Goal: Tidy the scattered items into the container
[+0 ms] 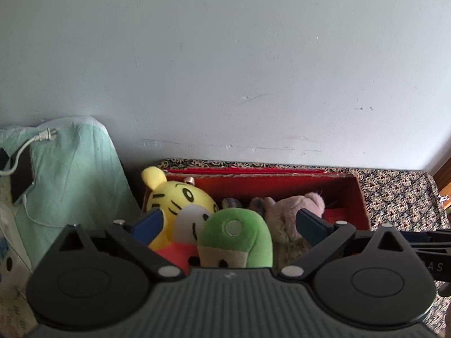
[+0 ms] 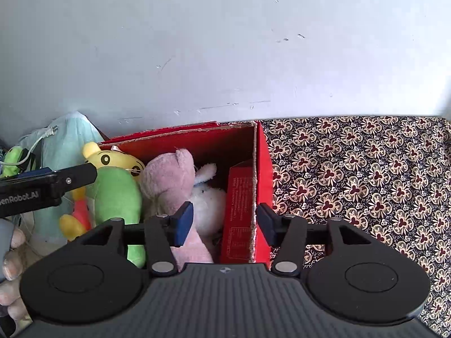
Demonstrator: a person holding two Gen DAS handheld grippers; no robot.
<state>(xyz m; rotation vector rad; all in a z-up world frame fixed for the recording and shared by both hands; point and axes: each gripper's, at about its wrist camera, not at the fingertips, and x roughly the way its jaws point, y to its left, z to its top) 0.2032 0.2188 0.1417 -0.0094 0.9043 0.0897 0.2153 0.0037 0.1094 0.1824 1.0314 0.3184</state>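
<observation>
Your left tongs (image 1: 227, 224) tilt down over the near-left part of the red box (image 1: 362, 197), their jaws spread wide with nothing pinched; the green plush (image 1: 236, 235) and the yellow tiger plush (image 1: 176, 200) show in the gap between the blue pads. Your right tongs (image 2: 224, 222) also tilt down, at the right end of the red box (image 2: 265, 163), jaws parted and gripping nothing, one pad inside the box and one outside its right wall. All the toys sit in the box, which stands against the far wall on the patterned surface (image 2: 366, 174). The right view shows you what the left does not: a white plush (image 2: 210, 200) tucked behind the pink bear (image 2: 172, 177), a red carton (image 2: 236, 214) upright against the inside of the right wall, and your left hand (image 2: 11, 259) at the near-left edge. The left view gives you the phone (image 1: 21, 180) and its white cable lying on the pale green cloth (image 1: 76, 169) left of the box.
</observation>
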